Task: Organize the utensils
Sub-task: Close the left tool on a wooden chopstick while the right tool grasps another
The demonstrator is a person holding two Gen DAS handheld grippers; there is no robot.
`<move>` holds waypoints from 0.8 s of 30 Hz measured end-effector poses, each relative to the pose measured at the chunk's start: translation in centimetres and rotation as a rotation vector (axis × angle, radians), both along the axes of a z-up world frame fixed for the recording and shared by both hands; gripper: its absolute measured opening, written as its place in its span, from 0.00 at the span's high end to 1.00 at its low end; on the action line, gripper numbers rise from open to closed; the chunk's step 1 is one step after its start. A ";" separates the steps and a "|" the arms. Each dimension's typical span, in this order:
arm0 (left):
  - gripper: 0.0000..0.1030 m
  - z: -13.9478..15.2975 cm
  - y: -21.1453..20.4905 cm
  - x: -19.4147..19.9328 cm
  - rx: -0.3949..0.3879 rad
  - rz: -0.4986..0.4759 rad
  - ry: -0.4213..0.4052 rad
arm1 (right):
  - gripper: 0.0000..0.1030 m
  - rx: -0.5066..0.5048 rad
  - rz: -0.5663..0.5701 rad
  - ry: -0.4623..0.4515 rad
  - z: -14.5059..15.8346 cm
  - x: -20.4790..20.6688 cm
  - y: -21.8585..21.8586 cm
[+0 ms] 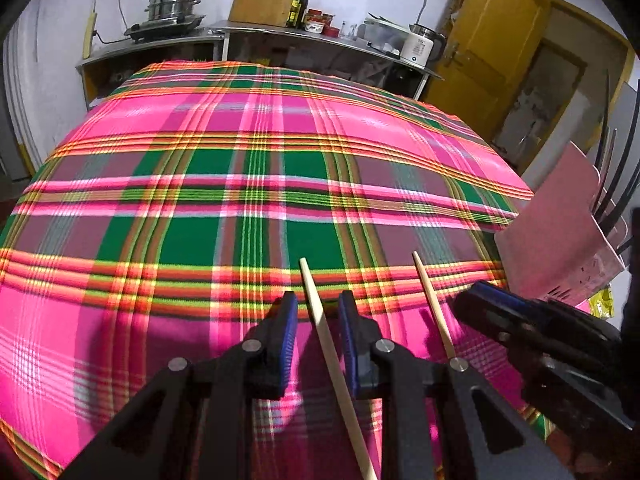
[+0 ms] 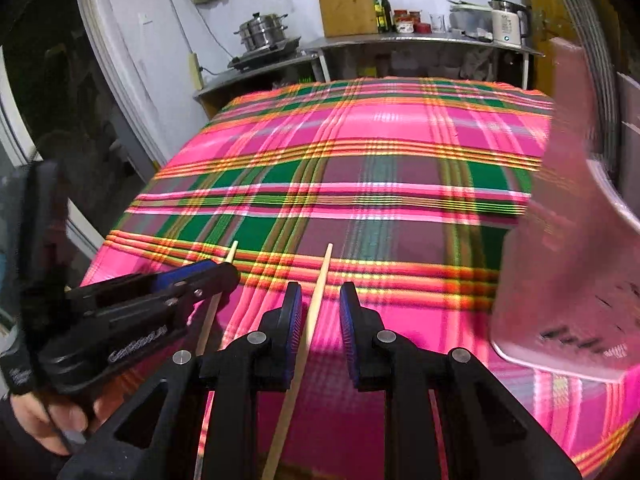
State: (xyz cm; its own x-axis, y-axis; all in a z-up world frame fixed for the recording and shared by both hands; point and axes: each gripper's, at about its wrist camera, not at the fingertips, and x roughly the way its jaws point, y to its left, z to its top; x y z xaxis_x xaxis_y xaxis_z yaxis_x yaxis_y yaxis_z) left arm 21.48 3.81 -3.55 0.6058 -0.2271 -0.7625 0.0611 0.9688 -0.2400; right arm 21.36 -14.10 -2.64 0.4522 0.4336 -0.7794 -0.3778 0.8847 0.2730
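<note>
Two pale wooden chopsticks lie side by side on the plaid tablecloth point(image 1: 240, 184). In the left wrist view, one chopstick point(image 1: 320, 320) runs between the blue pads of my left gripper point(image 1: 318, 300). The jaws stand wider than the stick and neither pad presses on it. The second chopstick point(image 1: 432, 300) lies to its right, beside my right gripper point(image 1: 472, 296). In the right wrist view that chopstick point(image 2: 318, 300) sits between the parted jaws of my right gripper point(image 2: 320, 292), untouched. My left gripper point(image 2: 224, 272) hovers over the other chopstick point(image 2: 231, 254).
A pink utensil holder point(image 1: 560, 232) with dark utensils point(image 1: 616, 184) stands at the table's right edge, blurred in the right wrist view point(image 2: 560, 240). A hand point(image 2: 40, 420) holds the left gripper. Behind the table, a steel counter point(image 1: 280, 34) carries a steamer pot, bottles and a kettle.
</note>
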 end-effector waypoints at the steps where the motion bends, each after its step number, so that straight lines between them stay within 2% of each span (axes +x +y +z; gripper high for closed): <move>1: 0.79 0.0 0.0 0.1 0.001 -0.002 0.000 | 0.80 -0.006 0.002 0.005 -0.3 0.3 0.2; 8: 0.81 0.1 0.0 0.9 0.011 -0.010 0.002 | 0.80 -0.028 0.002 0.023 -1.2 2.0 1.0; 12: 0.86 0.1 0.1 1.3 0.025 -0.007 0.007 | 0.80 -0.052 0.012 0.020 -1.2 2.7 1.7; 15: 0.91 0.0 0.0 1.5 0.046 -0.005 0.007 | 0.86 -0.081 0.021 0.013 -1.3 2.9 2.3; 19: 0.91 0.1 -0.1 1.7 0.059 -0.009 0.011 | 0.93 -0.098 0.027 0.011 -1.4 3.1 2.6; 24: 0.93 0.2 -0.1 2.1 0.057 -0.013 0.021 | 0.95 -0.076 0.034 0.020 -1.1 3.0 2.5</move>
State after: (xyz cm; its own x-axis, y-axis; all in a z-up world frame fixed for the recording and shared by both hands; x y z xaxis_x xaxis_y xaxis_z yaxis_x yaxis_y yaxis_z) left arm 23.54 3.69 -3.33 0.5864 -0.1909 -0.7872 0.0693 0.9801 -0.1861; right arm 24.40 -11.62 -3.71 0.4223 0.3875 -0.8194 -0.4027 0.8901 0.2134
